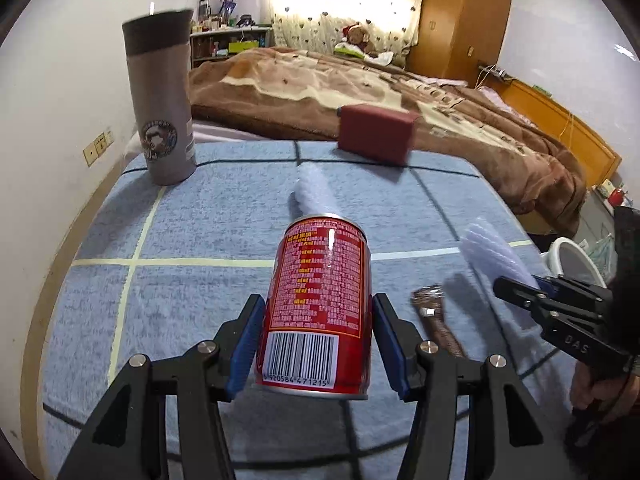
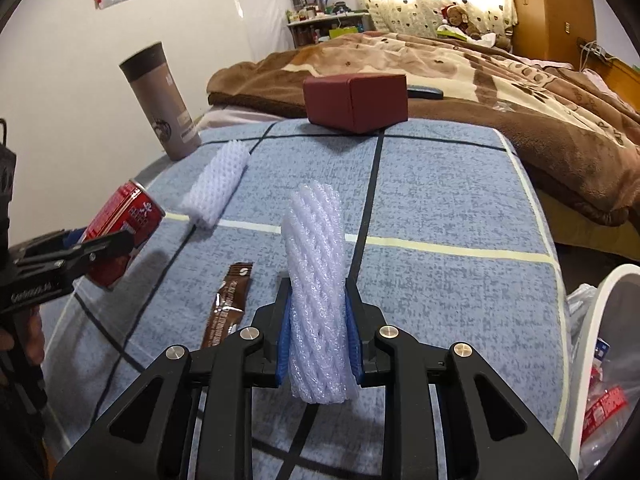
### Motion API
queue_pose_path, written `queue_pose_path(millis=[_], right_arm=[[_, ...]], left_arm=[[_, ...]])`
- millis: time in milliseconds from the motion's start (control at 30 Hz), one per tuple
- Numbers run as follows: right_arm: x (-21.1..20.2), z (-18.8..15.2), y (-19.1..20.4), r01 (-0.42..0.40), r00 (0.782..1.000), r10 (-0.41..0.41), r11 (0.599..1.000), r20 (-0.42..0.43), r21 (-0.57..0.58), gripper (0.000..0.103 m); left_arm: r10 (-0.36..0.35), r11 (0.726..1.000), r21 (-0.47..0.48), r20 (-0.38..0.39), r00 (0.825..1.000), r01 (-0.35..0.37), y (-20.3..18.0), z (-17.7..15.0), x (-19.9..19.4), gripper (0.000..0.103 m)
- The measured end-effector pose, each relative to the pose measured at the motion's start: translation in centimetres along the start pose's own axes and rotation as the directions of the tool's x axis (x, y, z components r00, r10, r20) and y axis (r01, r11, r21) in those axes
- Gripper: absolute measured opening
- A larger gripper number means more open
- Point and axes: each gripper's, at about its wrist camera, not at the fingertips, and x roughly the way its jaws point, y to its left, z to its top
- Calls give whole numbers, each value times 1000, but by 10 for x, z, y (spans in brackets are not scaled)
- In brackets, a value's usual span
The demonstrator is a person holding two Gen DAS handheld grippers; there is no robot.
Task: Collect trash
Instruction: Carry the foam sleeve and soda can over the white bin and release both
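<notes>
Left tongs [image 1: 318, 344] around red barcoded can [image 1: 318, 312], right tongs [image 2: 318, 344] around white foam net [image 2: 316, 292].

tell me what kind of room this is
Most likely a home bedroom. A bed with a brown blanket fills the back, a teddy bear sits by the curtain, and a wooden wardrobe stands in the corner.
</notes>
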Motion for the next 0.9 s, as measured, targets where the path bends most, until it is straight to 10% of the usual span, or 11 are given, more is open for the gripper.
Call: queue_pose_path(millis=[900], right_arm=[[-98,-34,-82,113,981,-140,975,133,191,24]], left_arm=[[-224,964,155,24,974,218,-165,-4,-24,57]])
